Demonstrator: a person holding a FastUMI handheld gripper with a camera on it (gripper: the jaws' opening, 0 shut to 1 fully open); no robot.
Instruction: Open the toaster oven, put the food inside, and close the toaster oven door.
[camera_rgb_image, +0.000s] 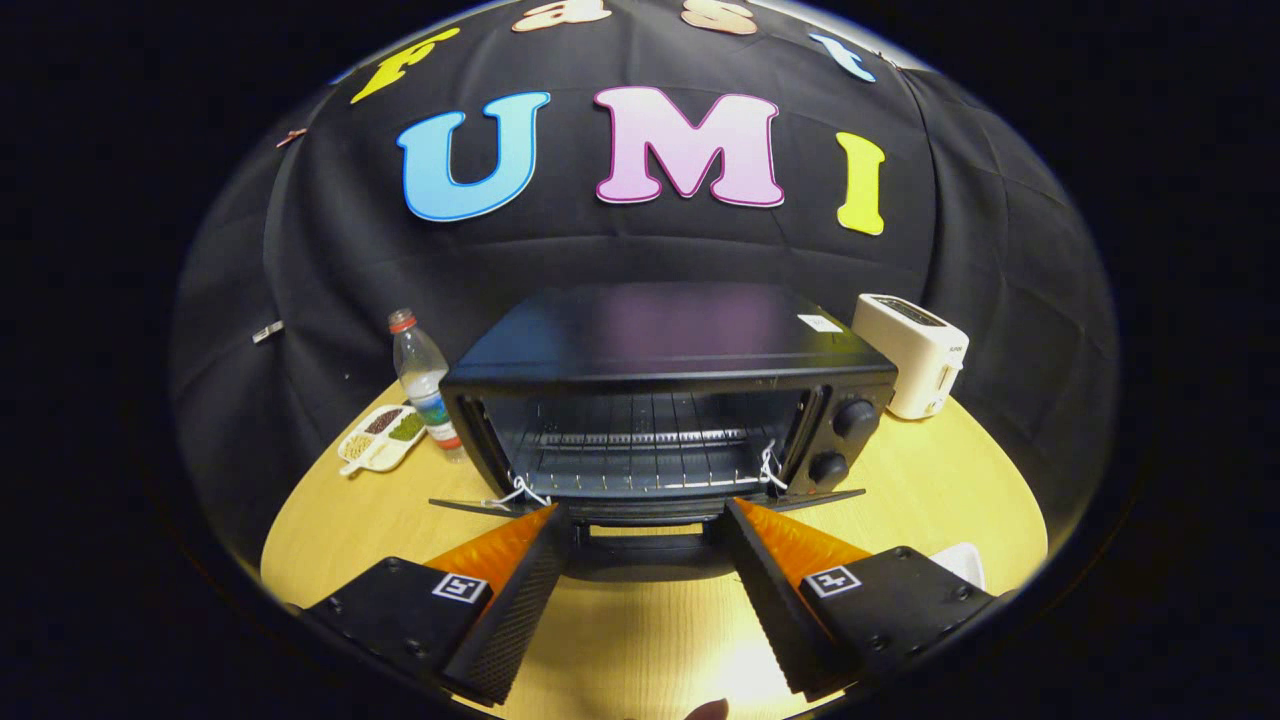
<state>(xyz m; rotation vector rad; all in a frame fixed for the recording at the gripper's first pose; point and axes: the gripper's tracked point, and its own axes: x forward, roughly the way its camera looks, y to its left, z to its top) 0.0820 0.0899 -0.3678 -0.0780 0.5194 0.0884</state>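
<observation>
The black toaster oven (660, 340) stands at the middle of the round wooden table, straight ahead of me. Its door (470, 506) hangs fully down, lying flat toward me, and the wire rack (640, 450) inside is bare. My gripper (645, 510) is open, fingers spread wide, with the tips at the door's front edge. The door's handle (645, 528) lies between the tips, and neither finger presses on it. A white dish edge (962, 562) peeks out behind the right finger; what it holds is hidden.
A clear water bottle (425, 385) and a white divided dish of beans (380, 436) stand left of the oven. To the oven's right is a white pop-up toaster (915, 355). Two knobs (845, 440) sit on the oven's right front. Bare tabletop (640, 640) lies under my fingers.
</observation>
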